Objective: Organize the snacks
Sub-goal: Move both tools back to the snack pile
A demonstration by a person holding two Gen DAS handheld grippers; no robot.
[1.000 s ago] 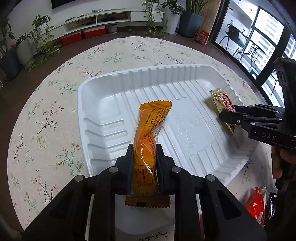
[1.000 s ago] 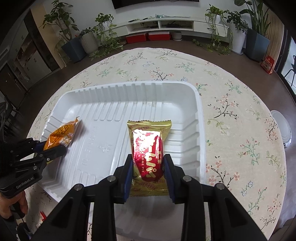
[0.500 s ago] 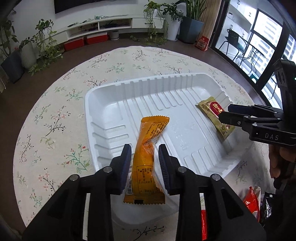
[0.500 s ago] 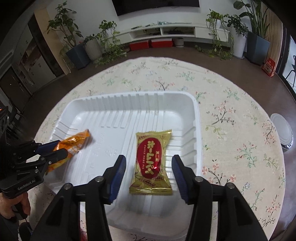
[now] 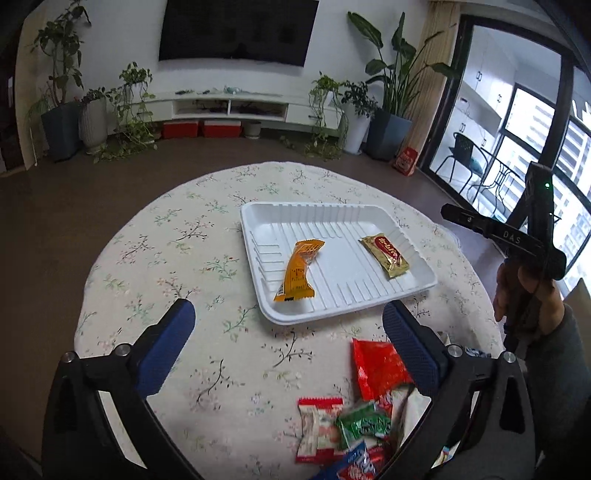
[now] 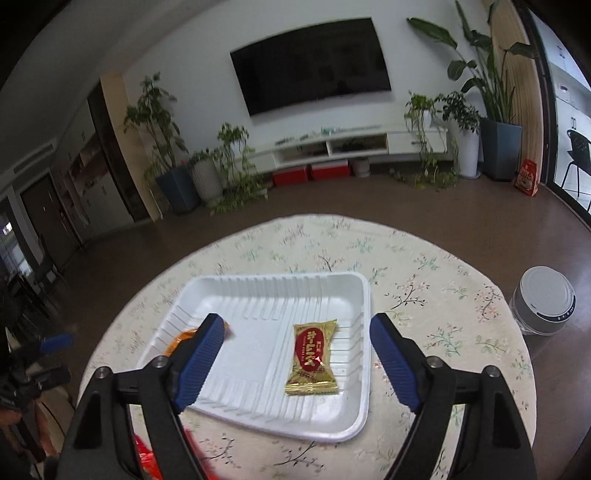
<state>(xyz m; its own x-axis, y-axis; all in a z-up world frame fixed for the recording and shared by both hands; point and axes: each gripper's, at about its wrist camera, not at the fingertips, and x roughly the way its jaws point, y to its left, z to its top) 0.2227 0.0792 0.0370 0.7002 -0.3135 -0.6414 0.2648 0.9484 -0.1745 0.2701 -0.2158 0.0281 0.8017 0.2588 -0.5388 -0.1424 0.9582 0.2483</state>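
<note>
The white tray on the round floral table serves as the landmark. Nearest the viewer, on the near side of the tray, the left gripper hangs over the cloth with its blue-padded jaws spread wide and opening, nothing between them. Just below it, further toward the near edge of the table than the tray, lies a heap of loose snacks: a red packet, a green one, a white and red one and a blue one at the frame edge.

The right gripper hovers above the tray's near rim, its jaws also wide apart and opening, empty; the gold and red snack lies flat in the tray in line with the gap, untouched by either pad. In the left wrist view this gripper shows at the tray's right, held up in a hand.

Inside the tray, the orange snack bar lies lengthwise in the left half, its near end close to the rim; the gold and red snack occupies the right half, well apart from it.

Beyond the tray the cloth is bare. To the tray's right, off the table, a white round device stands on the floor. Far beyond are a low white shelf, potted plants and a dark screen on the wall.
</note>
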